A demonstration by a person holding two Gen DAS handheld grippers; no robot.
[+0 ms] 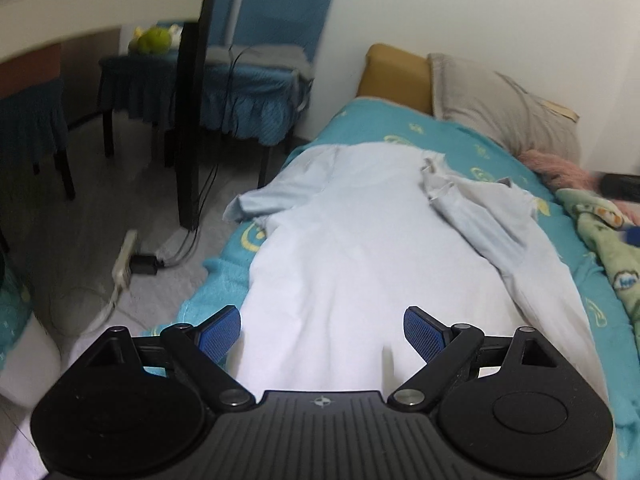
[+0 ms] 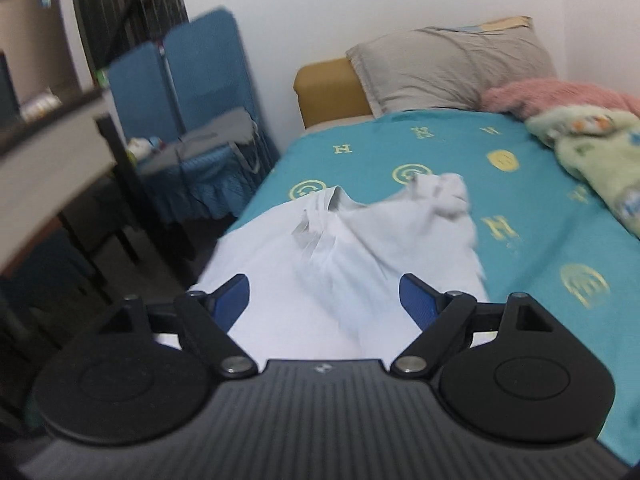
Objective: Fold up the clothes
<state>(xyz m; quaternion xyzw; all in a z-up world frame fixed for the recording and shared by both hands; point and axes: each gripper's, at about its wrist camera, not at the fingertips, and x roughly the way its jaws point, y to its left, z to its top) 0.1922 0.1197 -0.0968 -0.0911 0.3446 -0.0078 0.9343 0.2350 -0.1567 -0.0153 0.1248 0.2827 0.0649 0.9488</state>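
Note:
A pale blue-white shirt (image 1: 352, 248) lies spread along the teal bedspread (image 1: 472, 148), its far end toward the pillow. One sleeve (image 1: 484, 220) is folded over the body on the right; the other sleeve (image 1: 268, 200) sticks out to the left bed edge. My left gripper (image 1: 322, 330) hovers over the shirt's near end, open, blue pads wide apart with nothing gripped. In the right wrist view the same shirt (image 2: 320, 264) appears blurred, its bunched sleeve (image 2: 444, 196) resting on the sheet (image 2: 540, 208). My right gripper (image 2: 324, 298) is open above the shirt, nothing between its pads.
A grey pillow (image 1: 500, 108) and a tan headboard (image 1: 394, 74) mark the far end. A green and pink blanket (image 2: 592, 136) lies along the right side. Blue covered chairs (image 1: 248, 92), a dark table leg (image 1: 190, 120) and a power strip (image 1: 125, 258) occupy the floor at left.

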